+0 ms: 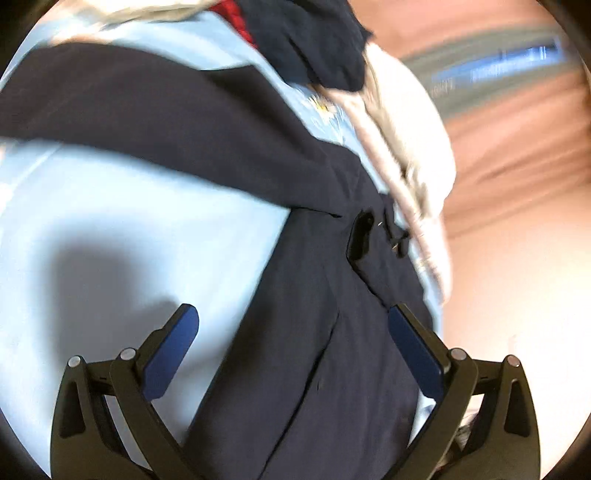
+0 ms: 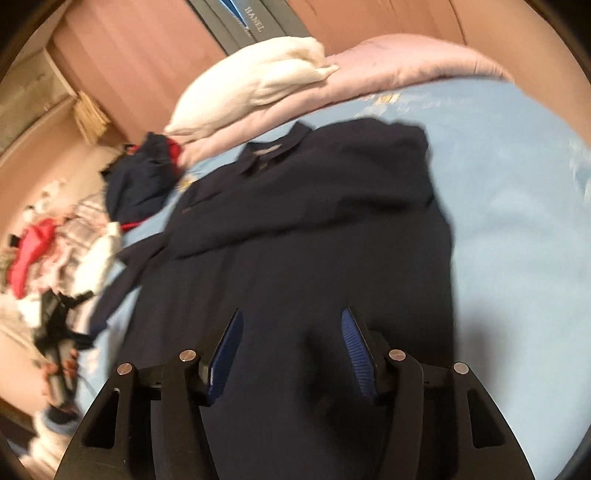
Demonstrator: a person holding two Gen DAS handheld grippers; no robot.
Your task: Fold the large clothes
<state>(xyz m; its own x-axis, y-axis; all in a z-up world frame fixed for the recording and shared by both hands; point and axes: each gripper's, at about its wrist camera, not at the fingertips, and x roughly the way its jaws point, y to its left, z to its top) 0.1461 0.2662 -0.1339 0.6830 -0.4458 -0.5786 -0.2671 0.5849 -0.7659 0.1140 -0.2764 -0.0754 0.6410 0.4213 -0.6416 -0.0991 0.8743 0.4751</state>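
Note:
A large navy collared shirt (image 2: 314, 240) lies spread on the light blue bed sheet (image 2: 517, 258), its collar (image 2: 275, 147) at the far end and one sleeve folded across the chest. My right gripper (image 2: 291, 315) hovers over the shirt's lower part, open, with nothing pinched between its blue pads. In the left wrist view the same navy shirt (image 1: 314, 350) runs under my left gripper (image 1: 292, 310), whose jaws stand wide open above the cloth. A navy sleeve (image 1: 147, 110) stretches across the sheet (image 1: 92, 206) behind it. Both views are motion-blurred.
A white folded cloth (image 2: 258, 85) rests on a pink quilt (image 2: 388, 62) at the head of the bed. A crumpled navy and red garment (image 2: 144, 173) and a pile of mixed clothes (image 2: 55, 240) lie to the left. Wooden panelling and a grey box (image 2: 243, 22) stand behind.

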